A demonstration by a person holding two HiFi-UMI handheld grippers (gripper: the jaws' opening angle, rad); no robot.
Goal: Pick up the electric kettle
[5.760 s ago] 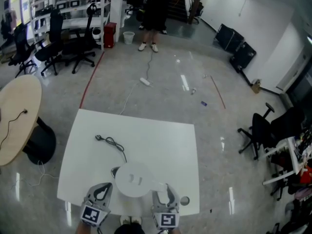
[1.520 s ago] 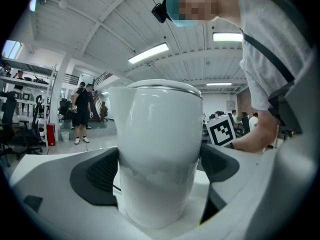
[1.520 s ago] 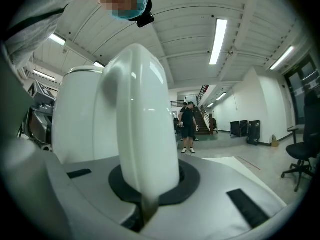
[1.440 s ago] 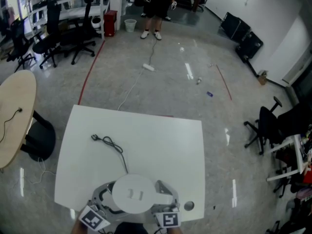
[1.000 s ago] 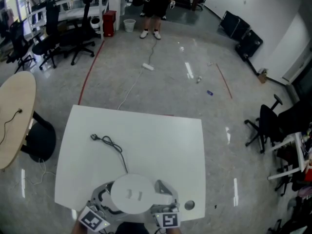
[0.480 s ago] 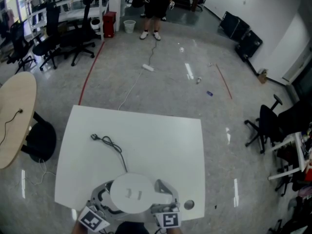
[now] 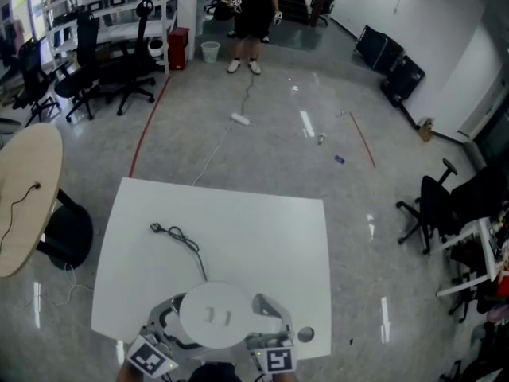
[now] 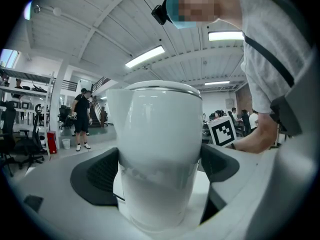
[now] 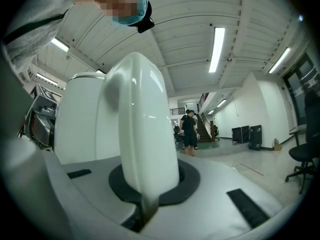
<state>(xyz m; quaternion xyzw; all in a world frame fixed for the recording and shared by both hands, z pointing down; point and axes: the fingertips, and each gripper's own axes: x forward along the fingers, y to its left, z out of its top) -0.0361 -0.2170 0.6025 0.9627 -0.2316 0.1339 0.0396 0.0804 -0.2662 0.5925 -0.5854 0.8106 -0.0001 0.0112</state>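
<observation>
Kettle (image 7: 213, 315) stands upright between both claws: left gripper (image 8: 157, 176) clamps its body, right gripper (image 9: 145, 199) is pinched tight on the handle (image 9: 142, 134), so the lift likely goes straight up.

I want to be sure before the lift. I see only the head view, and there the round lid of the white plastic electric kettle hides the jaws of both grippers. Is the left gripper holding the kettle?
Observer: Yes. In the left gripper view the jaws of the left gripper stand on both sides of the white plastic electric kettle, pads against its body.
Operator: And the right gripper?
Observer: The right gripper is closed on the curved white handle, which runs down between its jaws.
</observation>
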